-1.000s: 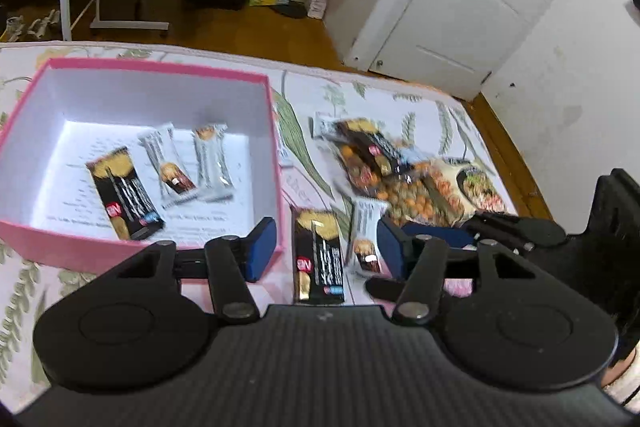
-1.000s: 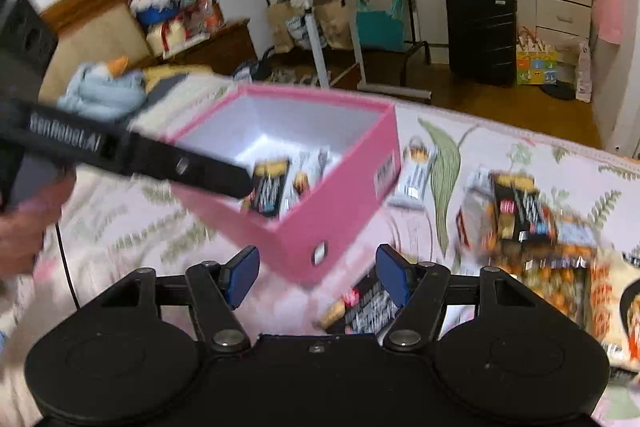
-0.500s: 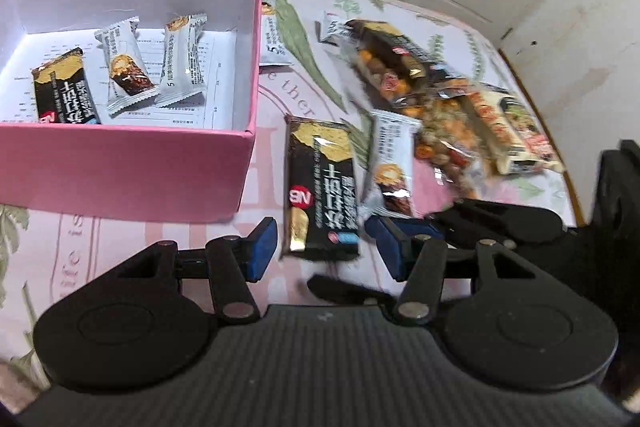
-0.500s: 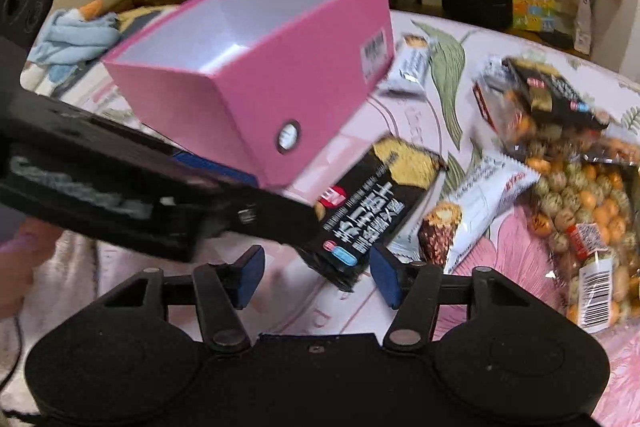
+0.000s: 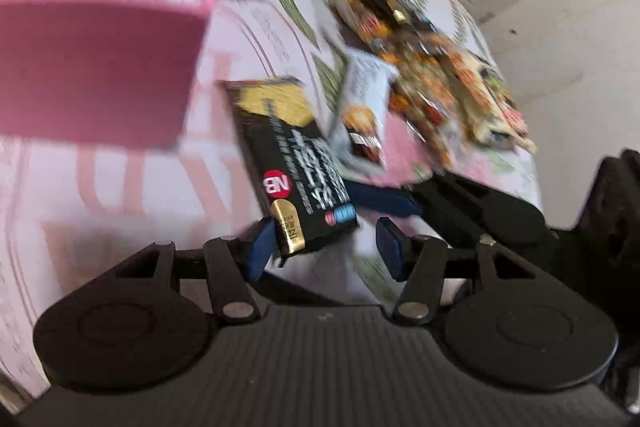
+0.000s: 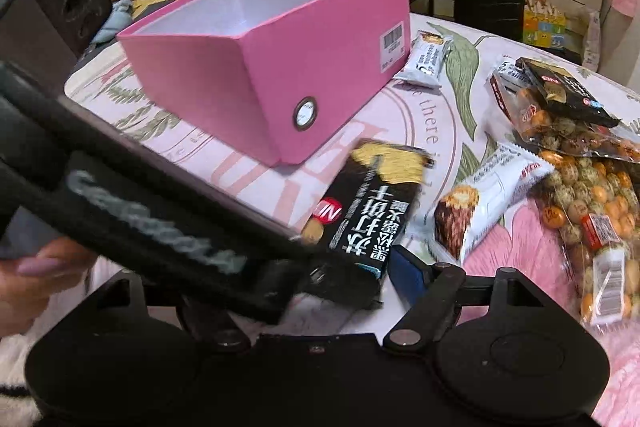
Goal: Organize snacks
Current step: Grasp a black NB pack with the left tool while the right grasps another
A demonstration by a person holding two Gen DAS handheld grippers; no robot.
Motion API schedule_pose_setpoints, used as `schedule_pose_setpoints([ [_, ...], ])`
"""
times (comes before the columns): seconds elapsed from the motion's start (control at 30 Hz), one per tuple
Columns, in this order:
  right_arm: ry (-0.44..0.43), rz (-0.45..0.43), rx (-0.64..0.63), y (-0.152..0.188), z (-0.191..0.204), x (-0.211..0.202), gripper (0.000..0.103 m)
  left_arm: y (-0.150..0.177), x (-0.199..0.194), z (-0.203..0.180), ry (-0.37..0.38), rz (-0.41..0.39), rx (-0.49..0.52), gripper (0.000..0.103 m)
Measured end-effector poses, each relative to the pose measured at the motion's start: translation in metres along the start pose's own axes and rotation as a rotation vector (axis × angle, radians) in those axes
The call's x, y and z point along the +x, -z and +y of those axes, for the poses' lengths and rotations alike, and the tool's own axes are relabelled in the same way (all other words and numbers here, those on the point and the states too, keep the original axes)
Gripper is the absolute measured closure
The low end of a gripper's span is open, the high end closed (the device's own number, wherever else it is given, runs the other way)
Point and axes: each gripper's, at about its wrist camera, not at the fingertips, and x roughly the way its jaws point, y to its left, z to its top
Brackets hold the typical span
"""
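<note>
Left gripper [image 5: 320, 243], jaws spread, should straddle the black-and-gold foil cracker packet [image 5: 294, 169] squarely, while the right gripper's [image 6: 288, 283] opening jaws stay clear.

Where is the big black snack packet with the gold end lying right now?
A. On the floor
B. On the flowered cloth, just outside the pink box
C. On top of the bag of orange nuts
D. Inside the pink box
B: the black packet lies flat on the flowered cloth, beside the outer wall of the pink box.
</note>
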Motion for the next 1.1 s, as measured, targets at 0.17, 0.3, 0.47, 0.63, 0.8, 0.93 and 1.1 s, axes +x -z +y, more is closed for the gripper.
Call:
schedule_pose_setpoints([
  [0.17, 0.025, 0.013, -0.04, 0.003, 0.003, -0.001, 0.022, 0.001, -0.006, -0.002, -0.05, -0.038, 0.006, 0.046],
  [0.3, 0.048, 0.007, -0.055, -0.002, 0.005, 0.009, 0.02, -0.01, -0.001, 0.003, -0.117, -0.107, -0.015, 0.045],
  [0.47, 0.083, -0.038, -0.1, -0.002, 0.011, 0.025, 0.015, -0.022, 0.014, 0.01, -0.084, -0.099, -0.033, 0.046],
  [0.63, 0.125, -0.048, -0.054, -0.002, 0.011, 0.017, 0.037, -0.016, 0.009, 0.008, -0.069, -0.092, -0.027, 0.047],
  [0.8, 0.125, -0.022, -0.025, -0.002, 0.015, 0.002, 0.043, -0.012, -0.003, -0.003, -0.065, -0.07, -0.017, 0.047],
  [0.93, 0.135, -0.001, -0.016, -0.005, 0.025, -0.014, 0.043, -0.005, -0.017, -0.016, -0.073, -0.049, 0.021, 0.046],
  [1.1, 0.161, 0.029, -0.001, -0.008, 0.038, -0.034, 0.043, 0.003, -0.033, -0.032, -0.074, -0.044, 0.024, 0.046],
])
